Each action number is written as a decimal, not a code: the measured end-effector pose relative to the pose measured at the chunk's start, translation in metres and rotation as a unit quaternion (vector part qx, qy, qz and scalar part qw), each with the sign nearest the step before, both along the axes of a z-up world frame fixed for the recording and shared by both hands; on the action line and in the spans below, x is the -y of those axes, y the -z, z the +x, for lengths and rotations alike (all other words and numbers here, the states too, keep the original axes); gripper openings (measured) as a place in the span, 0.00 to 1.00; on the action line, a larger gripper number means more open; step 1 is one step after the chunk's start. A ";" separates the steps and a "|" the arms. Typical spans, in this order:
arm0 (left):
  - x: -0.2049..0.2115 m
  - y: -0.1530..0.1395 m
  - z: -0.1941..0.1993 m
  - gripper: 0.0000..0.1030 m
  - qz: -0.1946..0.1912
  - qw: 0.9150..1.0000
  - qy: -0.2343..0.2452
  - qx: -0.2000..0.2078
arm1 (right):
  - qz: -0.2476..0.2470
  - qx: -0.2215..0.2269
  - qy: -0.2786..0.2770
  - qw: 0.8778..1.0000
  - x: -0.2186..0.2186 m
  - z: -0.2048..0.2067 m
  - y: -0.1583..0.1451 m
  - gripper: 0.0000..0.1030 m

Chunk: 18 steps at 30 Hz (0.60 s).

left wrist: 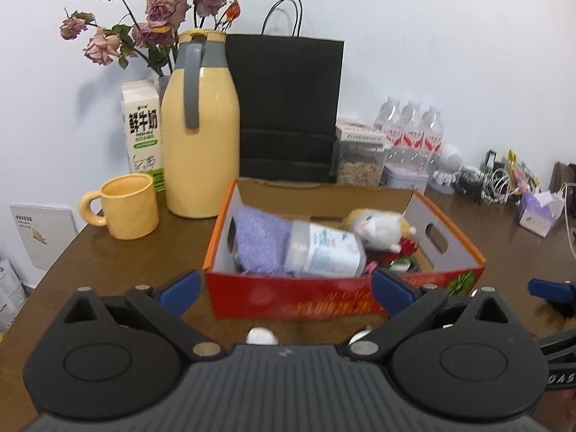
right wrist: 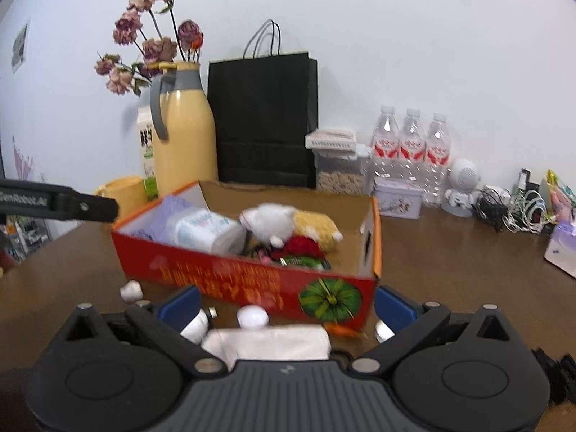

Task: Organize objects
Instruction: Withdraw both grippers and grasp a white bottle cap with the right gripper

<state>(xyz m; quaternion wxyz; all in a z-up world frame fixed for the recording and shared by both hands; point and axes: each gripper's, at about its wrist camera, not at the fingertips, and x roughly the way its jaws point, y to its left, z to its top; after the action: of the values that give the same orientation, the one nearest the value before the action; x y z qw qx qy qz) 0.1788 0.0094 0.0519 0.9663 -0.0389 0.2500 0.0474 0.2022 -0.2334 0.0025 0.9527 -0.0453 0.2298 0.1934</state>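
Both the left gripper [left wrist: 284, 288] and the right gripper [right wrist: 286, 304] gape wide, empty, low in frame before the red box [right wrist: 252, 284]. Inside lie one bottle [right wrist: 205, 232], one plush toy [right wrist: 273, 225] and one purple cloth [left wrist: 262, 241]. Apparently left: a white cloth [right wrist: 266, 342] and about four small white pieces [right wrist: 252, 316].

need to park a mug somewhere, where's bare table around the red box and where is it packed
Bare wood lies right of the red box, between it and the tissue pack, and left of it in front of the yellow mug. Crowded: the back wall row from thermos to cables, and the strip before the box with small white items.
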 end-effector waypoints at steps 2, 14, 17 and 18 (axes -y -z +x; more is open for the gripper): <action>-0.003 0.004 -0.004 1.00 0.004 1.000 -0.004 -0.006 | -0.008 -0.007 0.007 1.000 0.007 -0.004 0.006 1.00; -0.032 0.027 -0.016 1.00 0.005 0.998 -0.047 -0.040 | -0.038 -0.027 0.068 0.997 0.049 0.005 0.035 0.92; -0.037 0.029 -0.017 1.00 0.003 0.997 -0.057 -0.043 | -0.046 -0.030 0.077 0.996 0.056 0.019 0.039 0.83; -0.038 0.030 -0.017 1.00 0.003 0.997 -0.059 -0.044 | -0.049 -0.032 0.077 0.995 0.058 0.024 0.040 0.80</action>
<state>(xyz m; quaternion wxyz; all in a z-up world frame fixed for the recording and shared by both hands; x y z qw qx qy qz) 0.1620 0.0474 0.0223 0.9499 -0.0486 0.2896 0.1068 0.2262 -0.2909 -0.0378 0.9537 -0.0675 0.2719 0.1093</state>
